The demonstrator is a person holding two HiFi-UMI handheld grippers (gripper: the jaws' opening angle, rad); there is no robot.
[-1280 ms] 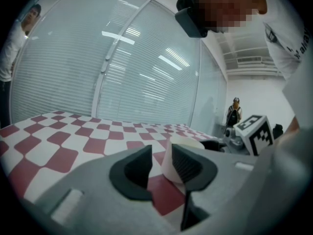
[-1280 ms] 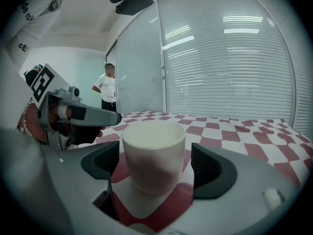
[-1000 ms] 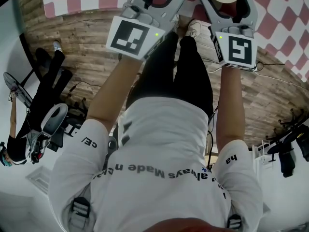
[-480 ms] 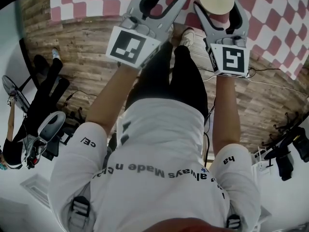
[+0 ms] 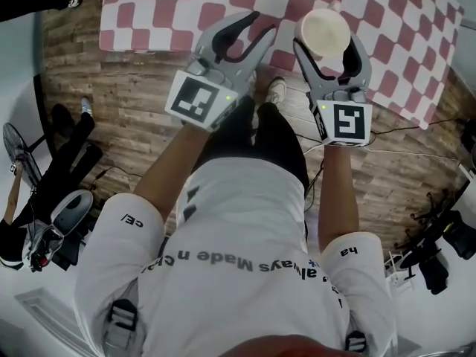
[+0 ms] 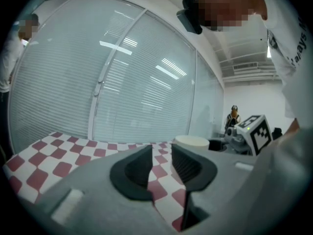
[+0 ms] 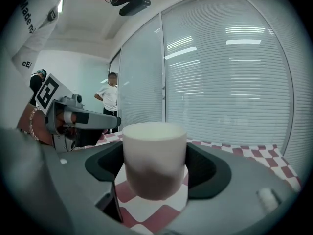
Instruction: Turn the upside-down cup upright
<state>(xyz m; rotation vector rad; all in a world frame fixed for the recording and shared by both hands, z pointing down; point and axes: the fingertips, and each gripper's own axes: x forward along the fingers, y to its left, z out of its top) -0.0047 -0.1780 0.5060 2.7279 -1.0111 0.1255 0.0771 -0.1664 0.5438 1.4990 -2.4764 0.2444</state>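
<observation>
Right gripper (image 5: 328,47): fingers (image 7: 205,168) clamped on either side of the cup (image 7: 154,153), pads pressing its wall; cup stands straight between them, wider end up, pinkish lower part blurred. Cannot tell whether the pale top face is the mouth or the base; from the head view the fingers hide the cup's sides. Cup is held over the near edge of the table (image 5: 186,6), which has a red-and-white checked cloth; it seems clear of the cloth.

Left gripper (image 5: 262,24): fingers (image 6: 134,173) together, nothing between them, only a sliver of checked cloth showing past the tips; it is level with the right gripper, just beside it.

Table's far edge is cut off at the top of the head view; the person's torso hides much of the wooden floor (image 5: 119,88).
</observation>
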